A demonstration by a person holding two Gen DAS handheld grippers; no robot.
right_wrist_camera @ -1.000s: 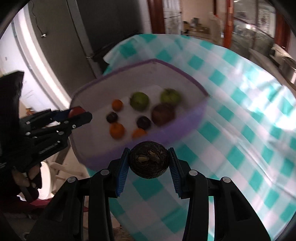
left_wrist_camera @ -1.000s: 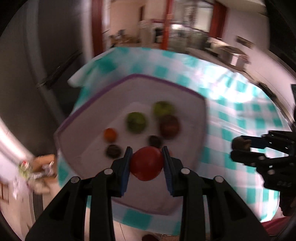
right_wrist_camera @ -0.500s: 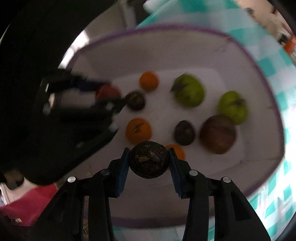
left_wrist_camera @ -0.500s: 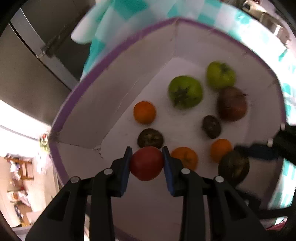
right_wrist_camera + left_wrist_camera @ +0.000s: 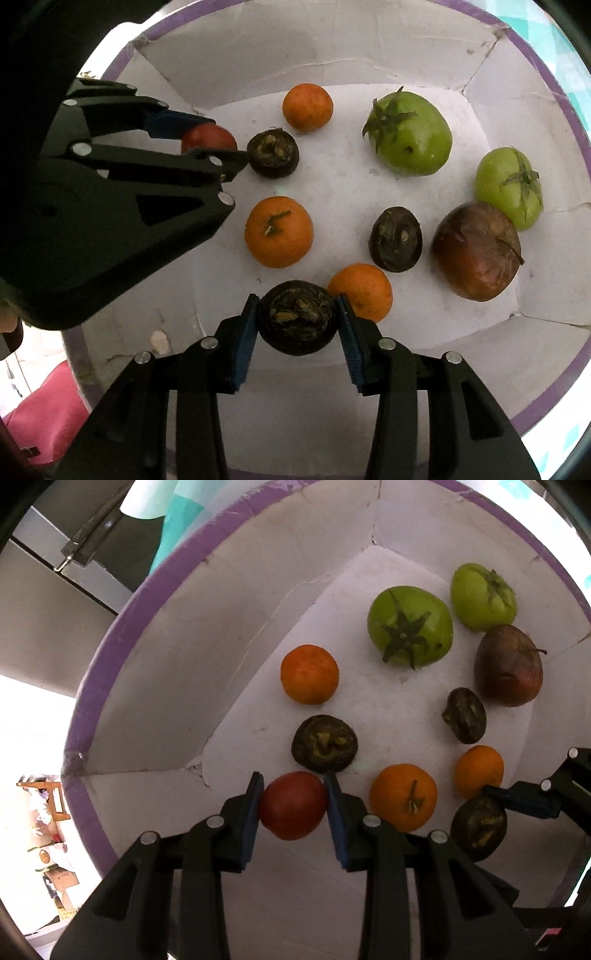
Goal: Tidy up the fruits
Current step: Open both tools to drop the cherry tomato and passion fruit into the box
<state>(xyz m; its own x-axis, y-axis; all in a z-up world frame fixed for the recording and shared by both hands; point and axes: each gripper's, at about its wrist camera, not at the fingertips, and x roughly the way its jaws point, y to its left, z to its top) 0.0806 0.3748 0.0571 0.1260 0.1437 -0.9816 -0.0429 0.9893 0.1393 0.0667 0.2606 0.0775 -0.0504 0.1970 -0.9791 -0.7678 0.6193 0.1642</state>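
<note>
My left gripper (image 5: pixel 293 805) is shut on a red tomato (image 5: pixel 293 806) low inside a white box with a purple rim (image 5: pixel 110 638). It also shows in the right wrist view (image 5: pixel 210 142) at the left. My right gripper (image 5: pixel 297 317) is shut on a dark wrinkled fruit (image 5: pixel 297 319), also inside the box (image 5: pixel 565 110); it shows in the left wrist view (image 5: pixel 478 827) at the lower right. On the box floor lie three oranges (image 5: pixel 279 230), two green tomatoes (image 5: pixel 412 133), two dark fruits (image 5: pixel 396 239) and a brown fruit (image 5: pixel 476 251).
A teal checked cloth (image 5: pixel 177 517) lies under the box. A grey cabinet with a handle (image 5: pixel 88 535) stands beyond the box's far left corner. A pinkish-red thing (image 5: pixel 48 398) shows below the box edge.
Both grippers have moved down from above the table into the box, each still holding its fruit. The fruits on the box floor have not moved.
</note>
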